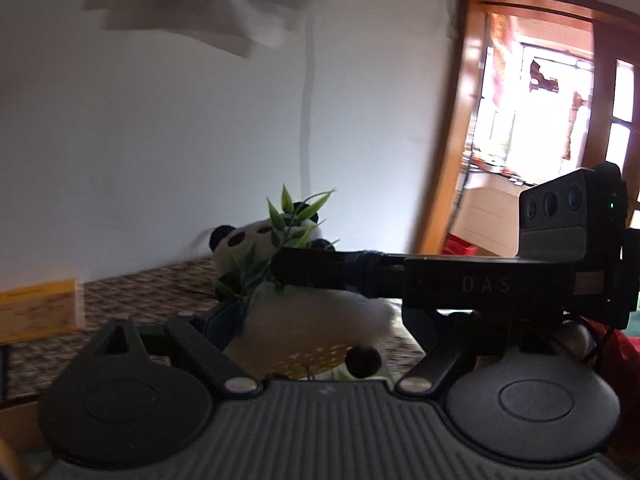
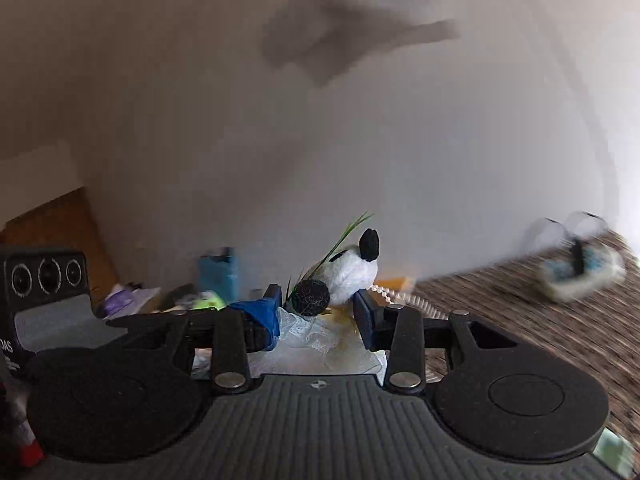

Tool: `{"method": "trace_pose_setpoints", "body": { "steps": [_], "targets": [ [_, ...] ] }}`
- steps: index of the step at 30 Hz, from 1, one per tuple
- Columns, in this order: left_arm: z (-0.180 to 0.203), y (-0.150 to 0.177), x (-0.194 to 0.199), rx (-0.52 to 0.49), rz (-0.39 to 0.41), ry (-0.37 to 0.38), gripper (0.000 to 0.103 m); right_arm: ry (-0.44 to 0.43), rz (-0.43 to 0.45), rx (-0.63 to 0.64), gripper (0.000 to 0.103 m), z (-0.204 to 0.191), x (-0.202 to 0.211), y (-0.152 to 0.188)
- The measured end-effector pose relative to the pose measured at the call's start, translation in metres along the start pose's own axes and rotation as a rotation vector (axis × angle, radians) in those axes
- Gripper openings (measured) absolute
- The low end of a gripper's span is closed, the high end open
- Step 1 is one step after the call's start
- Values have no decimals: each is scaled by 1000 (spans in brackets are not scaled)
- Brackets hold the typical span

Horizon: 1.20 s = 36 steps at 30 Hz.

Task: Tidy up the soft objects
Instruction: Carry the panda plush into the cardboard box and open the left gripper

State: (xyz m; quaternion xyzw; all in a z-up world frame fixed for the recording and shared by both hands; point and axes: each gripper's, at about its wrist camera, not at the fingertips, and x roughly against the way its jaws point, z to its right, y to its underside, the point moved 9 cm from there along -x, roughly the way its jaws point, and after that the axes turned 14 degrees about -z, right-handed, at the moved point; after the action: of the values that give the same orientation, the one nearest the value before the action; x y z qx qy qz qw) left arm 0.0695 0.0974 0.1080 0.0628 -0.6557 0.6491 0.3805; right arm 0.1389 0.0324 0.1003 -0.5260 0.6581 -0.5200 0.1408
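Between the pads of both hand-held grippers, left (image 1: 304, 292) and right (image 2: 318, 312), the white-and-black plush panda with green leaves (image 2: 352, 272) is clamped above the patterned brown surface (image 2: 520, 320), not yet put away.

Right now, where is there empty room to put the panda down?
The patterned cover is bare between the panda toy and the blurry blue-and-white thing. Another bare strip runs from the panda to the yellow paper. It's crowded by the wall around the blue bag.
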Motion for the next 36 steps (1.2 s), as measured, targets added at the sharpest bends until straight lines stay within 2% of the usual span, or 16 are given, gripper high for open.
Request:
{"method": "trace_pose_setpoints", "body": {
  "steps": [4,8,13,17,22,28,36],
  "targets": [
    [-69,24,20,68,-24,-107,84,-84,-47,16,23,-28,-74,3],
    [-128,65,25,131,-97,-181,84,-124,-127,24,23,-52,-143,25],
    [-183,123,19,209,-222,-228,84,-121,-250,21,23,-69,-211,64],
    [-216,153,12,257,-302,-241,84,-124,-336,-32,23,-84,-238,93],
    [-237,182,10,274,-383,-272,84,-125,-427,-129,23,-96,-263,123],
    [-254,205,8,293,-438,-301,84,-86,-490,-163,26,-105,-283,146],
    [-250,223,17,296,-476,-291,93,-70,-586,-212,26,-105,-295,158]
  ]
}}
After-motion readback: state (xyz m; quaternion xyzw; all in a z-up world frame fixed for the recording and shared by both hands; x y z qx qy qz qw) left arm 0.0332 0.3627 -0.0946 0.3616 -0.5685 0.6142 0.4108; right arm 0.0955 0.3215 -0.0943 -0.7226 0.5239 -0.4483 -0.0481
